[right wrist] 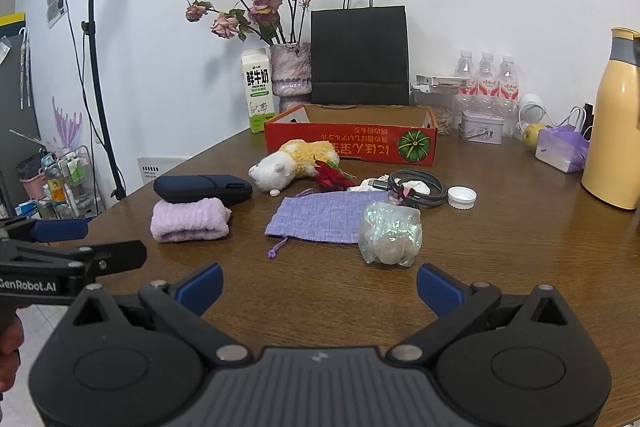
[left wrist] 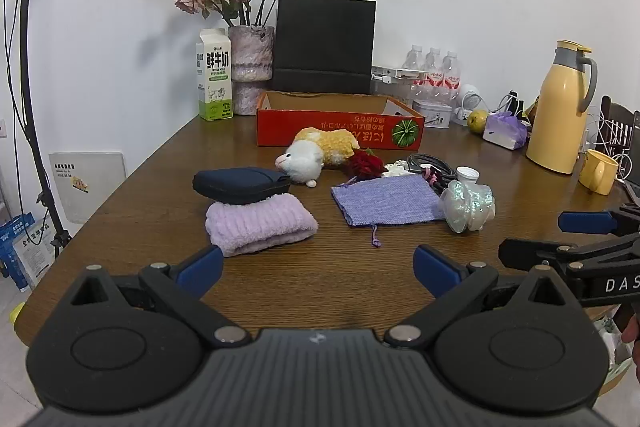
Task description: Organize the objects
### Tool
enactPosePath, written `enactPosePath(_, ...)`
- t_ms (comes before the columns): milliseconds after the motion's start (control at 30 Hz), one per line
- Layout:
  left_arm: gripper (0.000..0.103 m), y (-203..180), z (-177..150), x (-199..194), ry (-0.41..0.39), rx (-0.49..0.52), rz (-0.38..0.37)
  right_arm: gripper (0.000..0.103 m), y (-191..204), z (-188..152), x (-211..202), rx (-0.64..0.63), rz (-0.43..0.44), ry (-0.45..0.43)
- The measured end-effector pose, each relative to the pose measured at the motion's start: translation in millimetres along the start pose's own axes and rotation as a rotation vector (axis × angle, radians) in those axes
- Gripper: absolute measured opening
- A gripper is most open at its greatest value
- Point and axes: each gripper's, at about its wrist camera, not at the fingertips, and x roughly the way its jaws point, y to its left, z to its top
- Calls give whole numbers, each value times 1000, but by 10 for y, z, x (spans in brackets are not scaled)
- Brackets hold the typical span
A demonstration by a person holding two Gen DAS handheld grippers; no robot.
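On the brown table lie a folded lilac towel, a dark blue case, a white and yellow plush animal, a red flower, a purple drawstring pouch, an iridescent plastic piece, a coiled cable and a white cap. An open red box stands behind them. My left gripper and my right gripper are open and empty, near the front edge.
At the back stand a milk carton, a vase of dried roses, a black paper bag and water bottles. A yellow thermos and yellow mug stand right. A lamp stand rises left of the table.
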Motion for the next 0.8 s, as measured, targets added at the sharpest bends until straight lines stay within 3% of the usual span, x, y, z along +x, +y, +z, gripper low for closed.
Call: enactPosePath(800,103,19,-45,2,1,-5,-1,103,3,-7,-3,-1,0,-1)
